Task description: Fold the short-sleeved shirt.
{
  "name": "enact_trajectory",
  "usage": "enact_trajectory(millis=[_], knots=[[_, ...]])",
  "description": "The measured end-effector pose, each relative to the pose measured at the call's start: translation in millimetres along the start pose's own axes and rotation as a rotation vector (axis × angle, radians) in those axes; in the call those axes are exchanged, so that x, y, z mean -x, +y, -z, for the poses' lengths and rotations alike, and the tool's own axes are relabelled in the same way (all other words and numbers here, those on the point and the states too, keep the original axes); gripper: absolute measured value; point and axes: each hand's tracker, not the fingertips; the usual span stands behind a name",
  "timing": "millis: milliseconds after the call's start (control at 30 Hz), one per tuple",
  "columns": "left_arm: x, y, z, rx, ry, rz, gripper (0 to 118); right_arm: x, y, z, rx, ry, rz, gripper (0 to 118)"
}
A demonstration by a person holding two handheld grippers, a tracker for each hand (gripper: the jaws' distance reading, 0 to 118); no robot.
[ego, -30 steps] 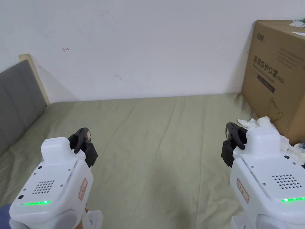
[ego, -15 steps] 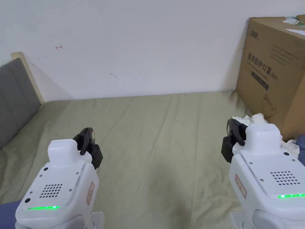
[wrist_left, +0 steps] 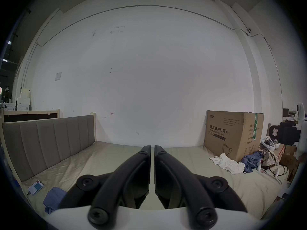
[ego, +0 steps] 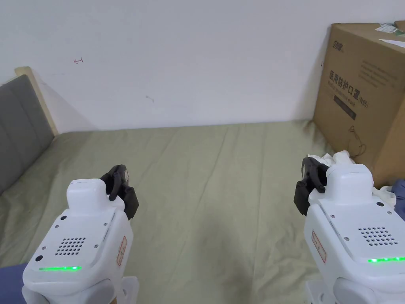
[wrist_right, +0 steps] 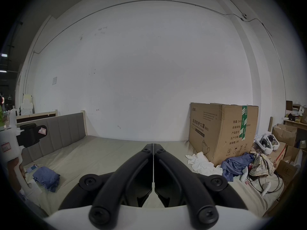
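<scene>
Writing shows as a small red-edged sticker on each white gripper body and as dark print, with a line drawing, on the brown cardboard box, which carries a strip of green tape; none of it is read here.

Left of your left gripper, a phone lies beside a bunched blue cloth, below the grey padded headboard. The left jaws stand almost together with only a thin slit between them, holding nothing.

Ahead of both grippers lies the creased olive bedsheet. Your right gripper has its jaws pressed together, also holding nothing.

Right of those jaws, a crumpled white garment touches the foot of the box, with a rumpled blue garment just beyond. You cannot tell which is the short-sleeved shirt.
</scene>
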Motion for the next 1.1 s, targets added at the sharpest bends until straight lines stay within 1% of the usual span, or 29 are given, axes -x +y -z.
enact_trajectory(millis=[367,767,800,833,867,900,933,967,1000,1033,1100], knots=[[0.1,3.2,-3.0,-0.008,-0.005,0.016,8,-2.5,0.0,-1.3,-0.007,-0.003,-0.003,3],[1.9,3.4,-5.3,-0.008,-0.008,-0.002,8,-2.6,0.2,-4.3,-0.008,-0.013,-0.01,3],[2.4,3.1,-5.1,-0.008,-0.008,-0.008,9,-2.7,-0.3,-4.3,-0.008,-0.016,-0.009,4],[2.6,3.0,-4.9,-0.006,-0.009,-0.012,27,-2.9,-0.7,-4.4,-0.006,-0.019,-0.008,10],[2.7,2.6,-4.8,-0.007,-0.006,-0.015,57,-3.1,-1.1,-4.3,-0.004,-0.018,-0.005,20],[2.5,2.0,-4.1,-0.009,0.0,-0.022,88,-3.2,-1.5,-4.1,-0.001,-0.021,-0.005,34],[2.4,1.4,-3.5,-0.001,0.006,-0.025,100,-3.5,-2.0,-3.9,0.001,-0.024,-0.005,63],[2.0,0.0,-4.4,-0.018,0.009,-0.029,101,-3.4,-1.6,-4.2,0.004,-0.026,-0.005,90],[1.7,-1.0,-5.2,-0.037,0.011,-0.031,102,-3.3,-1.6,-3.3,0.012,-0.034,-0.009,112],[1.8,-1.3,-5.2,-0.035,0.007,-0.034,111,-3.1,-1.9,-1.4,0.025,-0.038,-0.013,118],[2.8,-0.6,-3.1,-0.022,0.013,-0.041,118,-1.3,-5.8,-3.2,0.004,-0.043,-0.016,118]])
